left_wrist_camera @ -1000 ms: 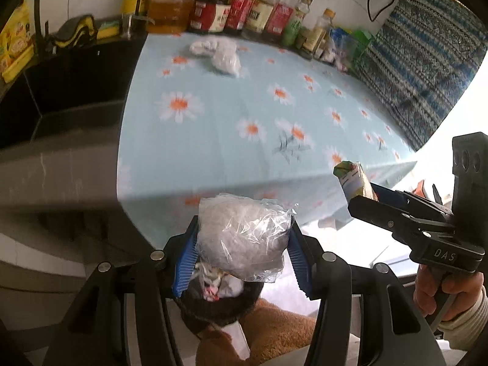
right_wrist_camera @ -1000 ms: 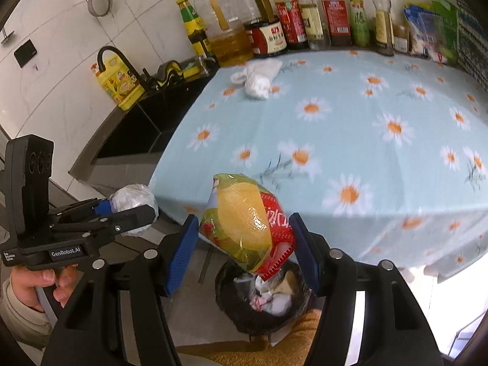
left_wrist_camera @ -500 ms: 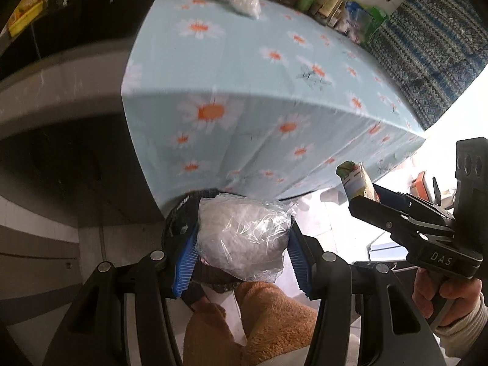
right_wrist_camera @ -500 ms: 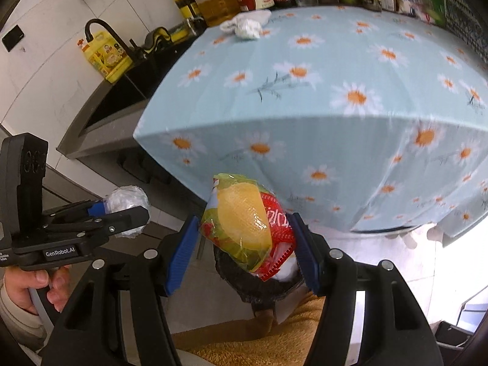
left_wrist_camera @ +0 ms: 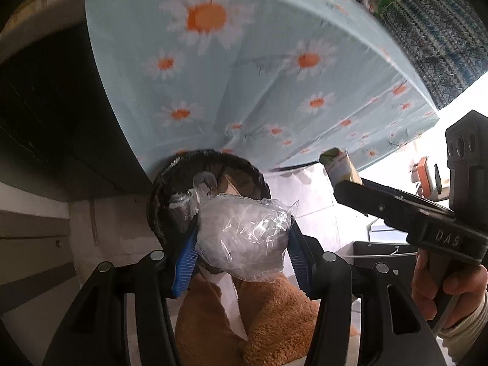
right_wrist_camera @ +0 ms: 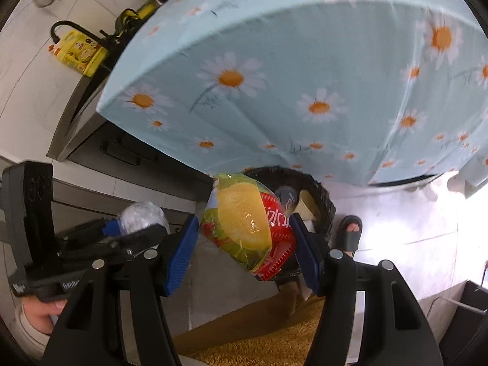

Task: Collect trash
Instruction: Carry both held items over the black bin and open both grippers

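Left wrist view: the left tongs (left_wrist_camera: 242, 241) grip a crumpled clear plastic bag (left_wrist_camera: 244, 238) between their blue pads (left_wrist_camera: 183, 262), low in the centre of the frame. Directly behind the bag, at centre, stands a black trash bin (left_wrist_camera: 164, 201) with a dark liner, already holding scraps. The counter (left_wrist_camera: 244, 70), draped in a light blue daisy-print cloth, fills the upper half of the frame. At the right edge a hand (left_wrist_camera: 439, 286) holds the right tongs (left_wrist_camera: 344, 180), which are closed on a snack packet (left_wrist_camera: 338, 164), only the green and white end showing.

Right wrist view: the right tongs (right_wrist_camera: 244, 244) clamp the same snack packet (right_wrist_camera: 247, 225), yellow, green and red, at lower centre. The bin (right_wrist_camera: 317, 195) lies just behind and to the right of the packet, below the hanging edge of the cloth-covered counter (right_wrist_camera: 305, 61). At lower left the left tongs (right_wrist_camera: 143, 228) hold the plastic bag (right_wrist_camera: 141, 216). A sandalled foot (right_wrist_camera: 350, 231) stands on the floor just right of the bin. A yellow bottle (right_wrist_camera: 79, 52) sits at upper left.
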The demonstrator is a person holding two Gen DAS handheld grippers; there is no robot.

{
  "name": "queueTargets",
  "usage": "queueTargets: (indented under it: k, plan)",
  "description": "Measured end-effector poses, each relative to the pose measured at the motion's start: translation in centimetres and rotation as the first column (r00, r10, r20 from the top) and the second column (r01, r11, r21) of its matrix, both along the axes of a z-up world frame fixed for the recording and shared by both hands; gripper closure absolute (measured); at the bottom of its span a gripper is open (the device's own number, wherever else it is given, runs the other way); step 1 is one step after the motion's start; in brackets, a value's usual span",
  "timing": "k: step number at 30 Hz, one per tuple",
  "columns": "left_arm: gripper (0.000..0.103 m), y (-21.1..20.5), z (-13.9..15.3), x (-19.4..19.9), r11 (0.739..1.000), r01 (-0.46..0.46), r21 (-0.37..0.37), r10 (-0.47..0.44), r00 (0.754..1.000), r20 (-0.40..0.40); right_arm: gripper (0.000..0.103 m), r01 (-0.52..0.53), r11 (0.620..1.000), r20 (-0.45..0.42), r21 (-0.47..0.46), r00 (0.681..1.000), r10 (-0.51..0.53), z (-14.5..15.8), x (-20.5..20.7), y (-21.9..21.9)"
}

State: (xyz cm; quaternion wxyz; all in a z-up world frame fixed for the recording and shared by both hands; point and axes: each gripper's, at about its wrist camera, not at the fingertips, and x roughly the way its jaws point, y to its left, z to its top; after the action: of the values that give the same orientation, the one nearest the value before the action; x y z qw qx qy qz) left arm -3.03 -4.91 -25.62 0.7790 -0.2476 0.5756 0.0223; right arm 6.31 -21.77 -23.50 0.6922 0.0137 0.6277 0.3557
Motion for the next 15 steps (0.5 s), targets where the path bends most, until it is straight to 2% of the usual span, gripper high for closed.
queueTargets:
  k: [8, 11, 15]
  plan:
    - [0.051, -0.7, -3.7, 0.3, 0.999, -0.004, -0.033, 0.002, 0.998, -0.069, 0.042, 0.029, 1.000, -0.076, -0.007, 0.997, -0.030, -3.2, 1.1, 0.2]
    - [0.051, -0.9, -4.8, 0.6, 1.000, 0.003, -0.018, -0.005, 0.996, -0.087, 0.042, 0.049, 0.999, -0.127, 0.002, 0.991, -0.049, -4.6, 1.8, 0.3]
    - [0.050, -1.0, -5.9, 0.8, 1.000, -0.014, -0.019, 0.012, 0.993, -0.115, 0.042, 0.045, 0.999, -0.153, 0.011, 0.987, -0.043, -5.5, 2.0, 1.1]
